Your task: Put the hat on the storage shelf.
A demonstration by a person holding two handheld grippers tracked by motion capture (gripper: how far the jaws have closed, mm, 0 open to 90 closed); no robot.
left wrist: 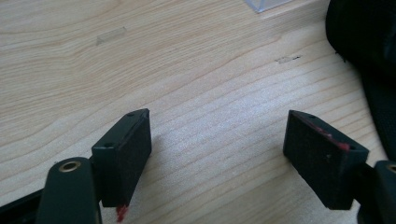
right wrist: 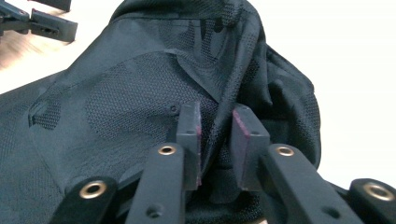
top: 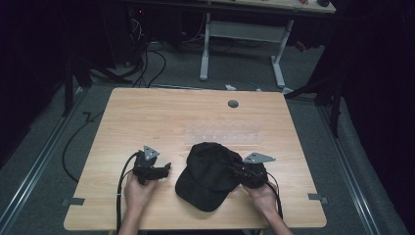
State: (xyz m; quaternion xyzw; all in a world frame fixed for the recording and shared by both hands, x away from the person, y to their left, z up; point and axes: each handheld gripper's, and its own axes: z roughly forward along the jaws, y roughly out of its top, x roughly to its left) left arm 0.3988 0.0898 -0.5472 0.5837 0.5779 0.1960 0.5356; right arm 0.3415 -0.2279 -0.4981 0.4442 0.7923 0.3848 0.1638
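Bare wooden table [top: 147,112] surrounds the cap [top: 208,171] (near front edge); right tongs [right wrist: 215,135] pinch its fabric, left tongs [left wrist: 217,154] spread.

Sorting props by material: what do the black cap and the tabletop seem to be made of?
The black cap looks like soft woven fabric, partly mesh: fine holes, folds and seams show. The tabletop looks like pale wood or wood-look laminate, matte, with long grain lines; which one is unclear.
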